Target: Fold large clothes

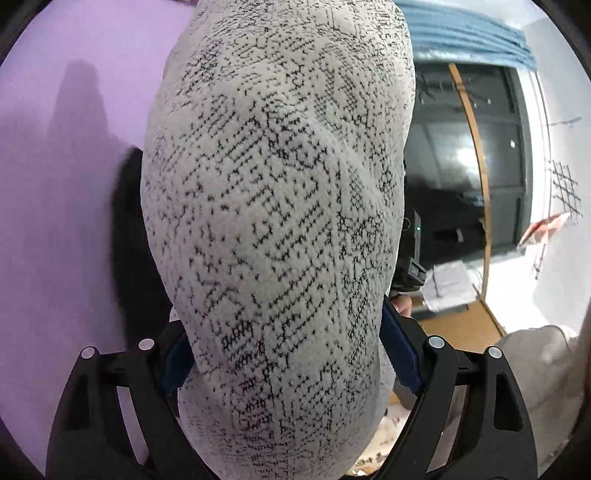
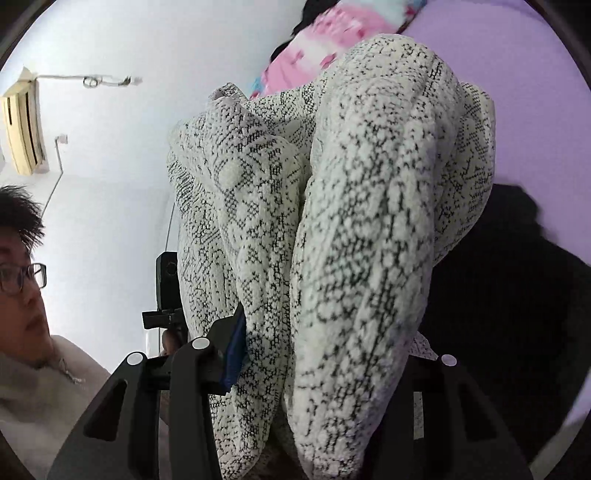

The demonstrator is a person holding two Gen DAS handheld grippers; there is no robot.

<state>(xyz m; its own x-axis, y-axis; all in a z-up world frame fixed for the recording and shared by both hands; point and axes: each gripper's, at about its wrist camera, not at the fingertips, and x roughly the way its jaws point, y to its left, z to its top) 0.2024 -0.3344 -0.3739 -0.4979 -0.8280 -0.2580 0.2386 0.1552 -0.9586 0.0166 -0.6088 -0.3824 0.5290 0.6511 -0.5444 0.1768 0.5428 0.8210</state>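
A thick white knit garment [image 1: 273, 184] flecked with black fills the middle of the left wrist view. It bulges up between the blue pads [image 1: 400, 350] of my left gripper [image 1: 290, 358], which is clamped wide on a bulky bunch of it. In the right wrist view the same garment [image 2: 369, 221] hangs in heavy folds. My right gripper [image 2: 325, 350] is shut on a fold, with one blue pad [image 2: 234, 350] showing and the other finger hidden by cloth. Both grippers hold the garment lifted above the purple sheet [image 1: 55, 184].
The purple bed surface [image 2: 535, 74] lies beyond, with a pink patterned fabric [image 2: 317, 48] at its far end. A dark window [image 1: 461, 166] under a blue curtain [image 1: 461, 33] stands to the right. A person in a pale sweater [image 2: 29, 387] is close on the left. An air conditioner [image 2: 22, 125] hangs on the white wall.
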